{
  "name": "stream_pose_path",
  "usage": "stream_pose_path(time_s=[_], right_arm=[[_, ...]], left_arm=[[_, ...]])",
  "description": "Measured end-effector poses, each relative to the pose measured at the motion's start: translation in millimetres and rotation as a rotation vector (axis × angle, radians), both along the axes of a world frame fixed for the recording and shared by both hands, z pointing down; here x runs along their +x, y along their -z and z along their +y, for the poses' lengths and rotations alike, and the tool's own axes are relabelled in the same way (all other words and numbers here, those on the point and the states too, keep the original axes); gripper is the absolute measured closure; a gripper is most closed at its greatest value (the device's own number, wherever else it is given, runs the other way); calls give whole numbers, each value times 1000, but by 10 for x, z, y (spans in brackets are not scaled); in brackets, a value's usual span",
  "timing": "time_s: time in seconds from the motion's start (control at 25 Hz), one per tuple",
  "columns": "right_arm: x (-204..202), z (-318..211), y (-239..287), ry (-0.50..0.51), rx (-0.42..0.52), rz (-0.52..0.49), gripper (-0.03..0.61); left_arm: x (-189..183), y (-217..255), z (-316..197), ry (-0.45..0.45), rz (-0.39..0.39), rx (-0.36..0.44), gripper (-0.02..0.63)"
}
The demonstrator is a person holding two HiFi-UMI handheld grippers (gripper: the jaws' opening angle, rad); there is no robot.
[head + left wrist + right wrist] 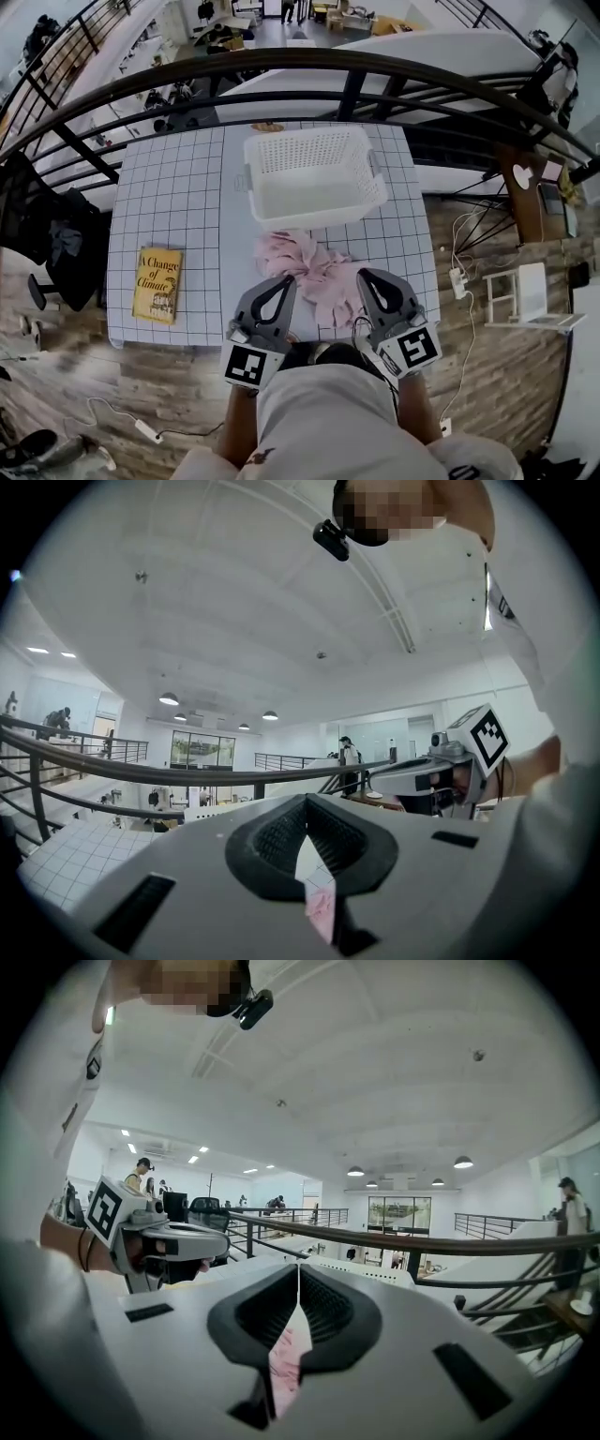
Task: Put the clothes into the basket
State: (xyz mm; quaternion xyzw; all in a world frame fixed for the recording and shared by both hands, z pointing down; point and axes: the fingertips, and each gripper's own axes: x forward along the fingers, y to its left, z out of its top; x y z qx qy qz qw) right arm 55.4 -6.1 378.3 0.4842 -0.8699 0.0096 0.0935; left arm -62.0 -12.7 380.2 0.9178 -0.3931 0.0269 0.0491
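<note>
Fingers (265, 307) shut near pink clothes (314, 272) stretched diagonally toward basket (319, 214).

Bright, even indoor light fell from round ceiling lamps (169, 698) and recessed spots (127, 1133). White ceiling (234, 602) was near washed out. Table (169, 206) carried only soft, faint shadows. Strong fisheye bent railing (300, 61); corners were vignetted black. Shells of left gripper (307, 801) and right gripper (298, 1269), close to lens, were slightly soft. Head view was sharpest at centre.

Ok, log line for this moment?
left gripper: shut, by garment | right gripper: shut, by garment | pink garment: on table, outside basket | basket: empty
</note>
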Motion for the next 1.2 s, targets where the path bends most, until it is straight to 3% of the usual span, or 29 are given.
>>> stream_pose_path(time_s=[0.44, 0.76, 1.0, 1.2], right_arm=[[123, -247, -368, 46, -105, 96, 561], [65, -332, -845, 183, -212, 205, 557], [-76, -262, -1264, 292, -322, 269, 484], [-46, -288, -1577, 315, -406, 342, 456]], left_arm=[[137, -201, -217, -15, -17, -37, 612], [250, -430, -362, 8, -49, -68, 611], [296, -599, -425, 17, -66, -101, 612], [314, -758, -447, 17, -85, -126, 612]])
